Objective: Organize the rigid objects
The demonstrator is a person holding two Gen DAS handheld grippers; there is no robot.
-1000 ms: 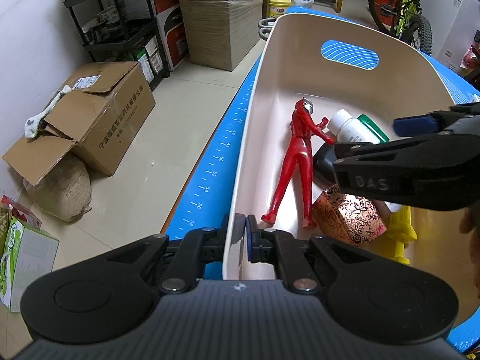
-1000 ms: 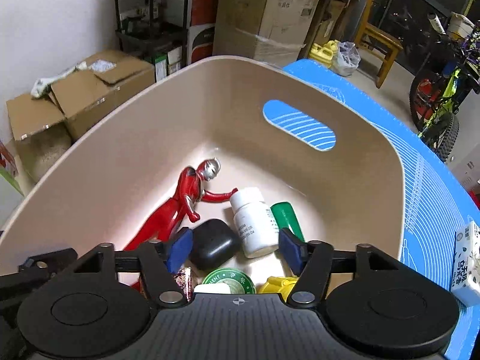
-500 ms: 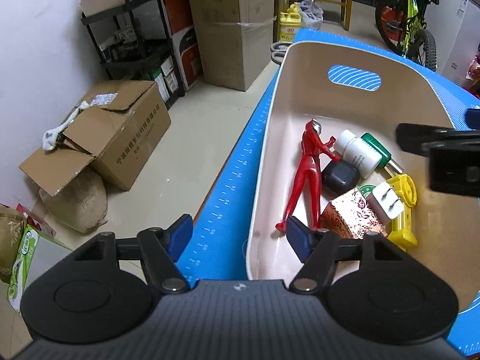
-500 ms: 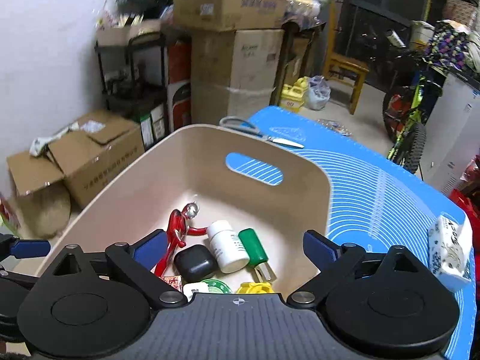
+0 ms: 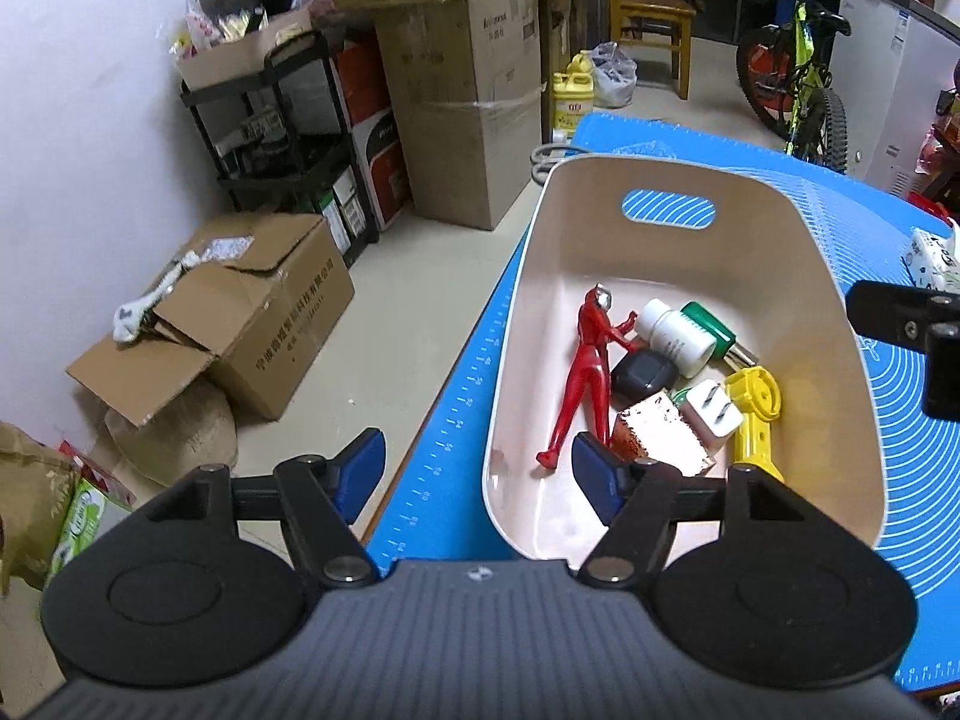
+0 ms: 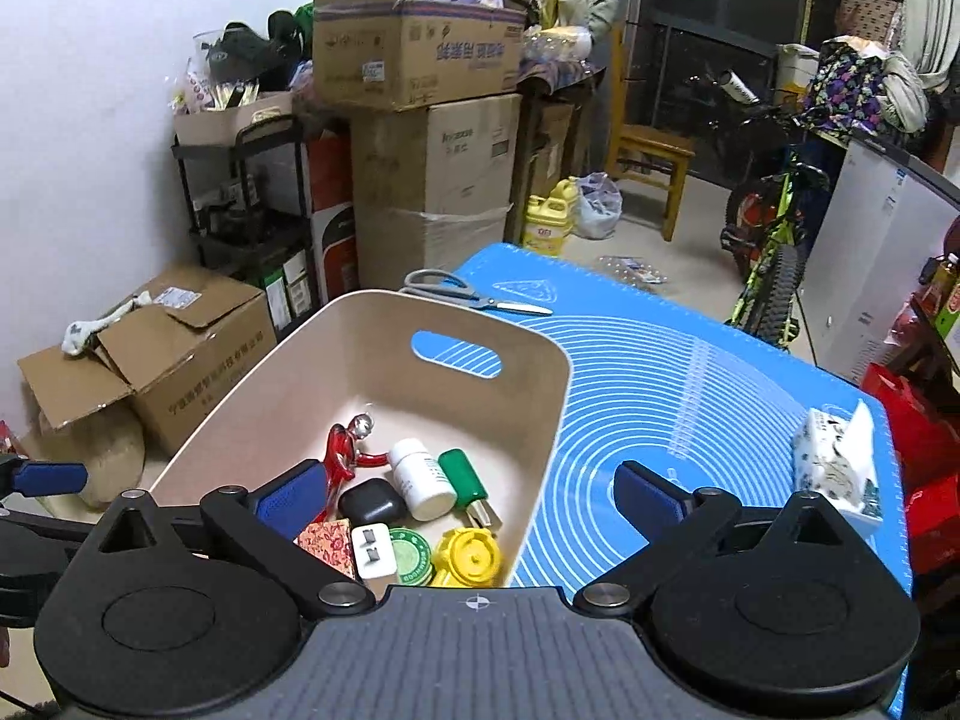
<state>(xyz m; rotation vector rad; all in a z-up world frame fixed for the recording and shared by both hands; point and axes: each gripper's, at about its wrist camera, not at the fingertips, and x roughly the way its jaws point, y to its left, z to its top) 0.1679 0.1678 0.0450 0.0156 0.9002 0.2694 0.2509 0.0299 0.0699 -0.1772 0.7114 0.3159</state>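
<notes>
Your blue mat (image 6: 690, 396) fills the right of the frame. The beige tub (image 5: 840, 420) sits at centre, holding the red figure (image 5: 579, 378) and white bottle (image 5: 672, 336). Left gripper (image 5: 480, 468): jaws apart, empty. Right gripper (image 6: 474, 495): jaws opening, empty.

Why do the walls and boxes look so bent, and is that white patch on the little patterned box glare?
Left wrist view: the fisheye lens bows the basket and room edges, and yes, overhead light blows out the patterned box to white. Right wrist view: same curving at the borders with dark corners, yet the patterned box shows its print without glare.
</notes>
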